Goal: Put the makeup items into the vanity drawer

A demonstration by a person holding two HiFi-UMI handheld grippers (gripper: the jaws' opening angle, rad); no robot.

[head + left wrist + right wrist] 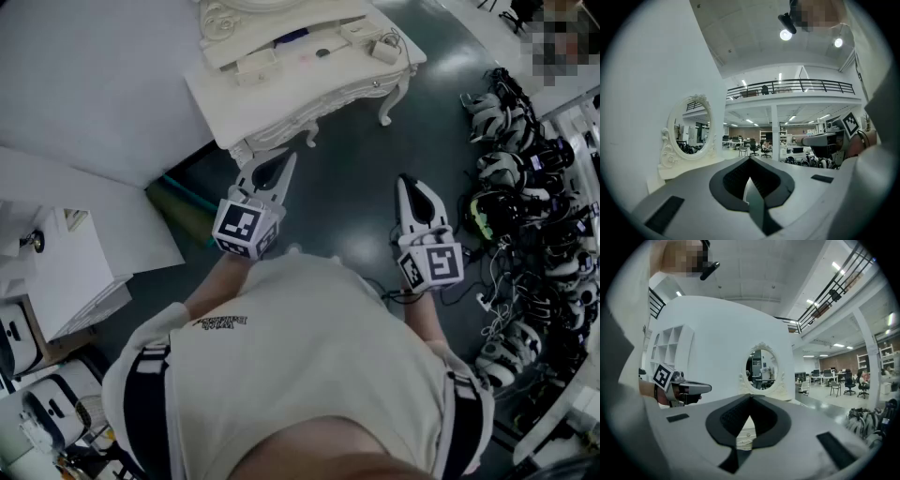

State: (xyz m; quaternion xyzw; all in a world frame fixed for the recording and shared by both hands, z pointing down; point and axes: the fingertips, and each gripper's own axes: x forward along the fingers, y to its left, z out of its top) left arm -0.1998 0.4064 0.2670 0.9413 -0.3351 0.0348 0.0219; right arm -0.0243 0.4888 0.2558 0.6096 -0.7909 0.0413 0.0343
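Makeup items: small stuff lying on top of the white vanity (pixel 281 98) at the upper edge of the head view. There's a pale boxy piece (pixel 384 49) near the right end, a small dark item (pixel 323 52) mid-top and a flat white piece (pixel 253 64) further left. All too small to name exactly. None is in a gripper.

Oval mirror (pixel 689 127) in an ornate white frame stands on the vanity against the white wall (pixel 94 75). Carved drawer front (pixel 742 440) shows through the right jaws' gap; can't tell if the drawer is open.

Left gripper (pixel 286 157): jaws together, nothing between them, held level and pointing at the vanity's near left corner, close to it but apart.

Right gripper (pixel 405 178): jaws fully closed, empty, held about level over the dark floor (pixel 347 187), short of the vanity leg (pixel 386 111). The two grippers are side by side, well apart.

Person stands back from the vanity. Pile of headsets and cables (pixel 516 187) on the floor to the right. White cabinet (pixel 75 267) to the left.
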